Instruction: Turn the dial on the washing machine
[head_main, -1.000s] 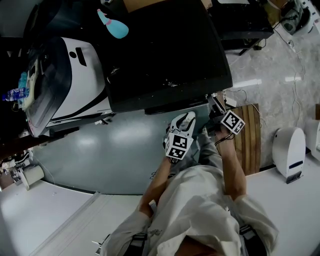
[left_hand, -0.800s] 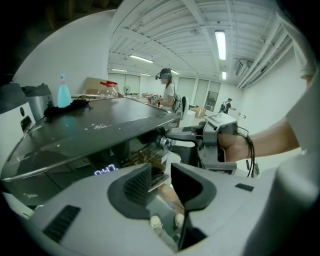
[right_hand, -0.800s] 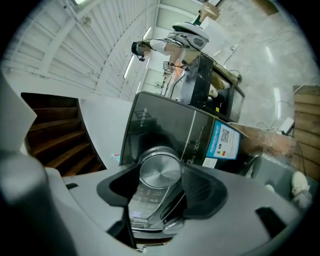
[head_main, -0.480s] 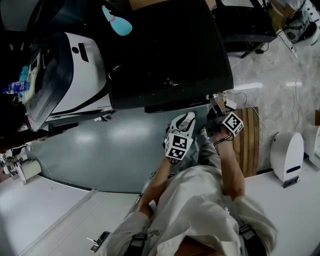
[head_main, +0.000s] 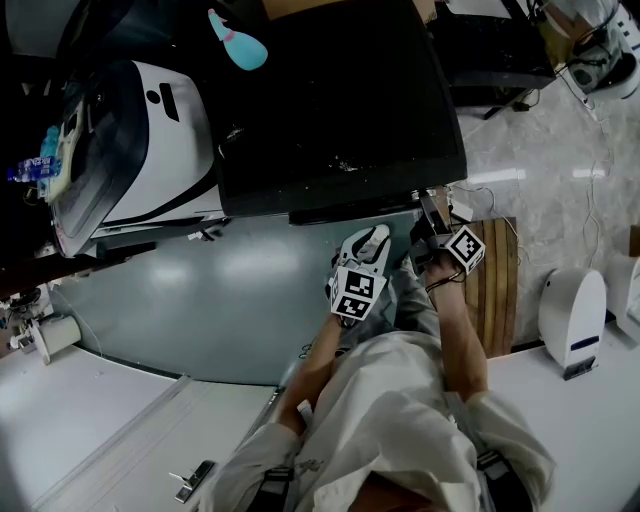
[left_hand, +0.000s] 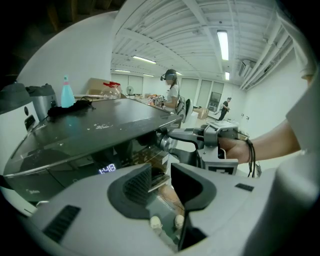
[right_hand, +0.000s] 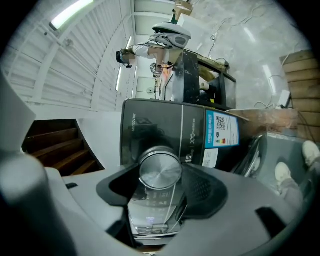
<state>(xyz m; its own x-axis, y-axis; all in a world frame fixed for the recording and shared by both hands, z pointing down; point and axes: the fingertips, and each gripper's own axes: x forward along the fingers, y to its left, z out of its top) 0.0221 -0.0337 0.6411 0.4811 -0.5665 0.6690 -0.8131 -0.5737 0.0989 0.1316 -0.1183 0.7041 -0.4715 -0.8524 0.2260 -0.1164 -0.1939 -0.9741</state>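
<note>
Right gripper (right_hand: 161, 181) clamped on the dial (right_hand: 160, 167)

The dial is a brushed-metal knob on the washer's (head_main: 330, 110) front panel, at the panel's right end, just under the dark lid. The right gripper's jaws sit on opposite sides of its rim and look pressed against it, so a roll of the wrist should turn the dial without slipping. The gripper faces the panel squarely, which keeps the turning axis in line with the dial. The left gripper (left_hand: 161, 176) hangs back nearer the person, left of the right one, with its jaws apart and nothing between them. It is probably kept clear because the turn needs only one gripper.
</note>
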